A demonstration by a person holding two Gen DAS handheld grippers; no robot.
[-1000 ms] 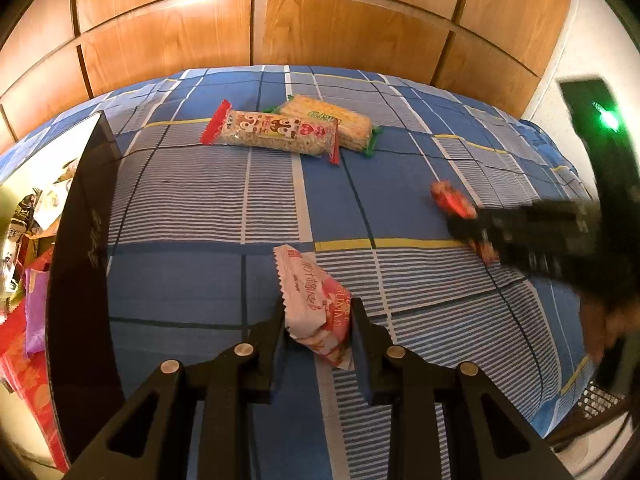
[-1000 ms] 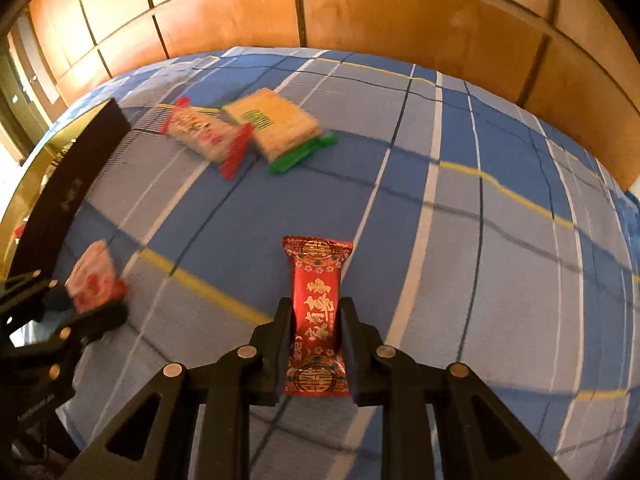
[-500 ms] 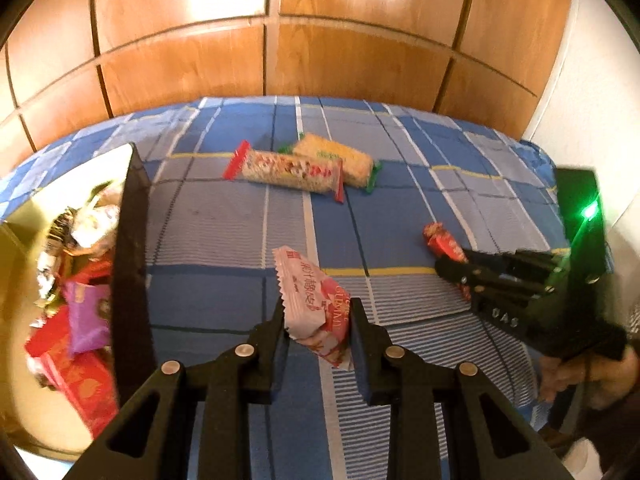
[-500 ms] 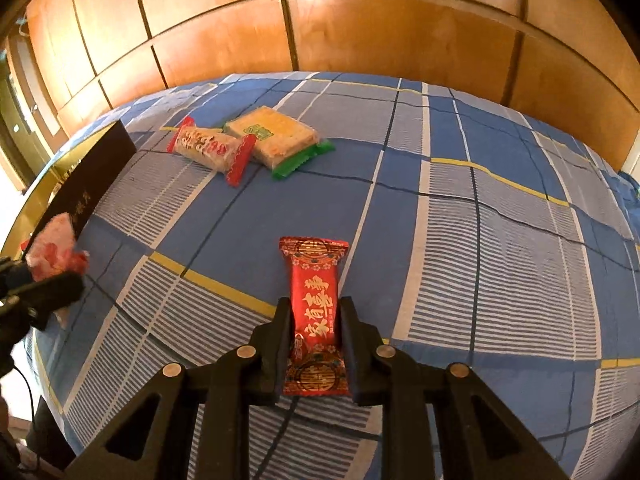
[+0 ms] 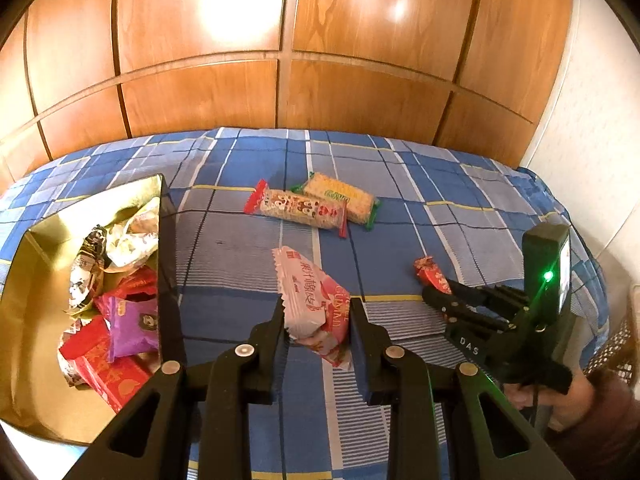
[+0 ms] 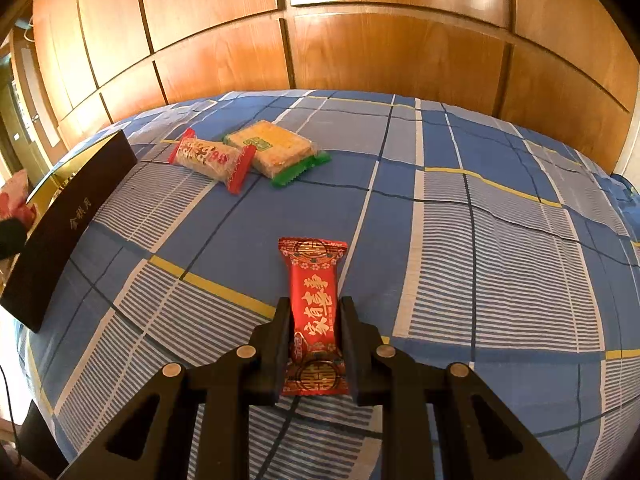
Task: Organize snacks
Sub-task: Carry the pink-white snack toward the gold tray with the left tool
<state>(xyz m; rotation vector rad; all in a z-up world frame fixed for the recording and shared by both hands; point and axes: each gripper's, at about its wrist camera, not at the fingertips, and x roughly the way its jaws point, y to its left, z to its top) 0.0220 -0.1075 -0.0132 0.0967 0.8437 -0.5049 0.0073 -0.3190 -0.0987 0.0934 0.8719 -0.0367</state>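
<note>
My left gripper [image 5: 316, 312] is shut on a pink and white snack packet [image 5: 312, 300] and holds it above the blue checked cloth, just right of the gold box [image 5: 36, 272]. My right gripper [image 6: 314, 314] is shut on a red snack packet [image 6: 314, 304]; in the left wrist view the red packet [image 5: 430, 272] sticks out of the right gripper [image 5: 434, 294] at the right. A red-ended cracker pack [image 5: 298, 208] [image 6: 212, 158] and a green-ended cracker pack [image 5: 344, 200] [image 6: 276, 148] lie side by side further back on the cloth.
The gold box holds several wrapped snacks [image 5: 116, 312]; its black side wall [image 5: 168, 264] [image 6: 68, 224] stands upright. Wooden panelled wall [image 5: 280, 60] runs behind the bed. A white wall [image 5: 592, 140] is at the right.
My left gripper has risen and pulled back with the pink packet, so the box interior now shows. My right gripper has lifted slightly with the red packet.
</note>
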